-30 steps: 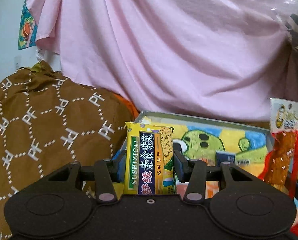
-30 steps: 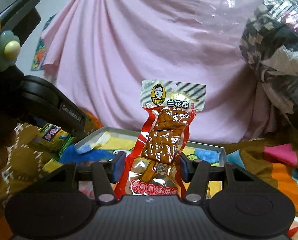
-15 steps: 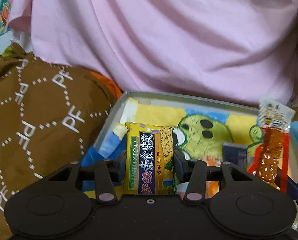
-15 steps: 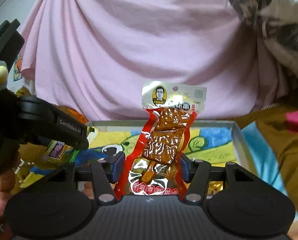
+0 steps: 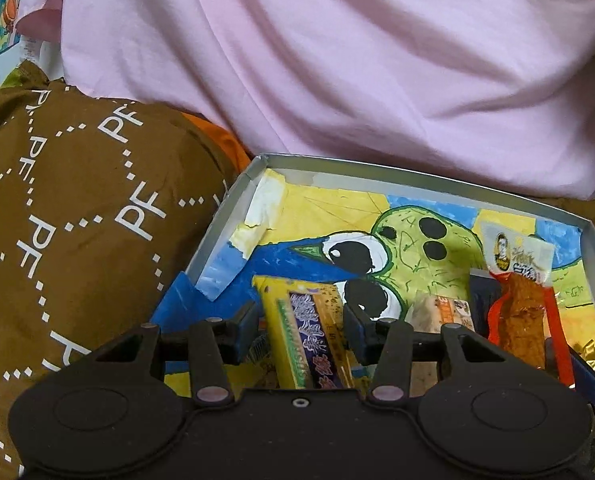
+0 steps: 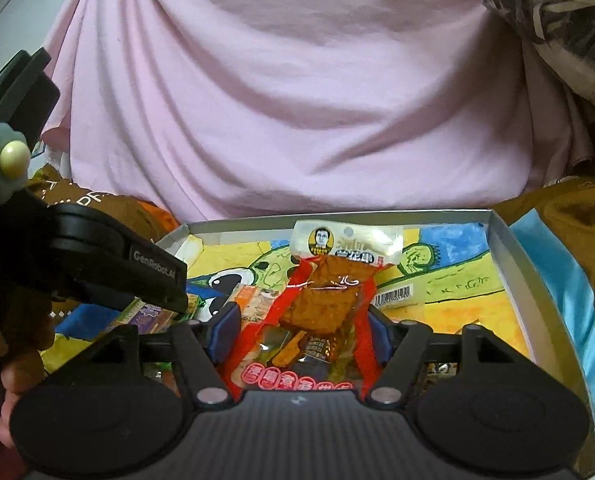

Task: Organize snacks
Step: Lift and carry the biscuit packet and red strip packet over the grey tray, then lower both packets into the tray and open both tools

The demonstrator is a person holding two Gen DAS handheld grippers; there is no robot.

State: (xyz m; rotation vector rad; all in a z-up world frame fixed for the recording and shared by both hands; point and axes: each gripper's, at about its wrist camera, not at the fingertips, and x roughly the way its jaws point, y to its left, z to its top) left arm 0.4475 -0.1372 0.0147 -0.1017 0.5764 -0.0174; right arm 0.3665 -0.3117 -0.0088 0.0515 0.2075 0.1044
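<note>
Both claws have descended from above the box rim to inside the box (image 5: pixel 233 208), and each packet now lies lower against the painted floor than in the earlier frames.

Left claw (image 5: pixel 299 330): its jaws have just been opening. The yellow seaweed-biscuit packet (image 5: pixel 305 336) is between them, tilted, with a visible gap at the left pad. Judged state: released, pads not pressing.

Right claw (image 6: pixel 299 326): its jaws have just been opening, by the larger amount. The red tofu-skewer packet (image 6: pixel 321 300) lies between them; the blue pads stand clear of its red edges on both sides. Judged state: released.

Governing relation: each packet lies straight ahead of its own claw, long axis running along the claw's pointing line, away from the camera toward the far wall of the box. The tofu-skewer packet sits to the right of the biscuit packet; a third wrapped snack (image 5: pixel 441 312) lies between them. The pink cloth (image 5: pixel 337 60) hangs behind the box.

Judgement: placement appears nearly complete. Withdrawal should run straight back along each packet's long axis; a sideways exit risks dragging a packet.
</note>
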